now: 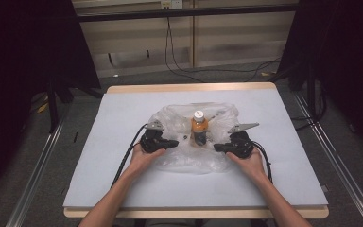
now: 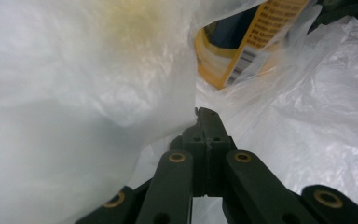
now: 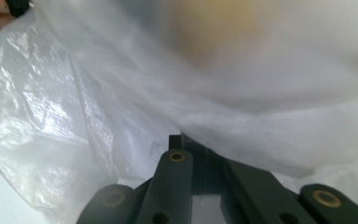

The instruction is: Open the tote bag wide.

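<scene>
An orange bottle (image 1: 198, 128) with a white cap stands upright in the middle of a crumpled clear plastic bag (image 1: 179, 158) on the table. My left gripper (image 1: 176, 143) sits just left of the bottle and my right gripper (image 1: 216, 147) just right of it, both pointing inward. In the left gripper view the jaws (image 2: 207, 122) are pressed together with the bag's film (image 2: 74, 93) caught at their tip, and the bottle's yellow label (image 2: 242, 46) is close ahead. In the right gripper view the film (image 3: 51, 116) drapes over the shut jaw tips (image 3: 191, 140); the bottle is an orange blur (image 3: 214, 28) behind it.
The table top (image 1: 123, 109) is covered by a pale grey sheet with a wooden edge. Metal rails run along both sides of the table. Cables hang and lie on the floor beyond the far edge (image 1: 189, 71).
</scene>
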{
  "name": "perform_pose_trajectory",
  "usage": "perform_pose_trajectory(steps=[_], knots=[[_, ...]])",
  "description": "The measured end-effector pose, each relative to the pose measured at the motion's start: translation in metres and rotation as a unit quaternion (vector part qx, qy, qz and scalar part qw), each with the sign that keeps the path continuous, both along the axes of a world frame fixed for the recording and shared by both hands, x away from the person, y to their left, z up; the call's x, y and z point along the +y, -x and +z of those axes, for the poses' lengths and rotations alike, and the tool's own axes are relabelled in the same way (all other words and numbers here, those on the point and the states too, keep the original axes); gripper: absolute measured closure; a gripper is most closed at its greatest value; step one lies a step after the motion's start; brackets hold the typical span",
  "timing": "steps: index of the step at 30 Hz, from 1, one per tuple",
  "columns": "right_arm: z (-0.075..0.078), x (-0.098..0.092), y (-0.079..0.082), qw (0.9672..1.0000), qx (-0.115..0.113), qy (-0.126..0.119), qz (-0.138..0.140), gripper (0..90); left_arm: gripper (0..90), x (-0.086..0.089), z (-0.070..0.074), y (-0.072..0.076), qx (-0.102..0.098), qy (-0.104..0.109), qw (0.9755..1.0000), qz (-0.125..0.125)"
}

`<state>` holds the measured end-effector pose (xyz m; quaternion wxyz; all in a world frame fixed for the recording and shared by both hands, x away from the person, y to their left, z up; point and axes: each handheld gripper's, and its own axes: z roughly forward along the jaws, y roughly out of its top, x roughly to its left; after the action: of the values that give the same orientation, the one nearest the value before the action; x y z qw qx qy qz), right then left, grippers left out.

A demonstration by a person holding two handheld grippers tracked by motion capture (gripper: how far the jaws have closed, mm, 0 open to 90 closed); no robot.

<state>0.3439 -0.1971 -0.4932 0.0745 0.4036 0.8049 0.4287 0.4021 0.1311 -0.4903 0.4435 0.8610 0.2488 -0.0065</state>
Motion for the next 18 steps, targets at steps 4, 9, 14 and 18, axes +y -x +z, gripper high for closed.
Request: perform_pose_trajectory(steps=[4, 9, 14, 18], knots=[[0.0, -0.005, 0.002, 1.0, 0.006, 0.004, -0.006, 90.0, 90.0, 0.002, 0.0, 0.005, 0.014, -0.017, 0.9996, 0.016], [0.005, -0.021, 0.006, 0.9994, 0.011, 0.027, -0.018, 90.0, 90.0, 0.011, 0.001, 0.006, -0.004, -0.032, 0.9995, -0.001], [0.004, -0.037, 0.015, 0.9988, 0.026, 0.015, -0.038, 90.0, 90.0, 0.022, 0.001, 0.01, 0.008, -0.023, 0.9997, -0.002], [0.005, -0.035, 0.016, 0.9988, 0.018, 0.025, -0.038, 90.0, 90.0, 0.028, 0.001, 0.013, 0.003, -0.022, 0.9998, 0.001]])
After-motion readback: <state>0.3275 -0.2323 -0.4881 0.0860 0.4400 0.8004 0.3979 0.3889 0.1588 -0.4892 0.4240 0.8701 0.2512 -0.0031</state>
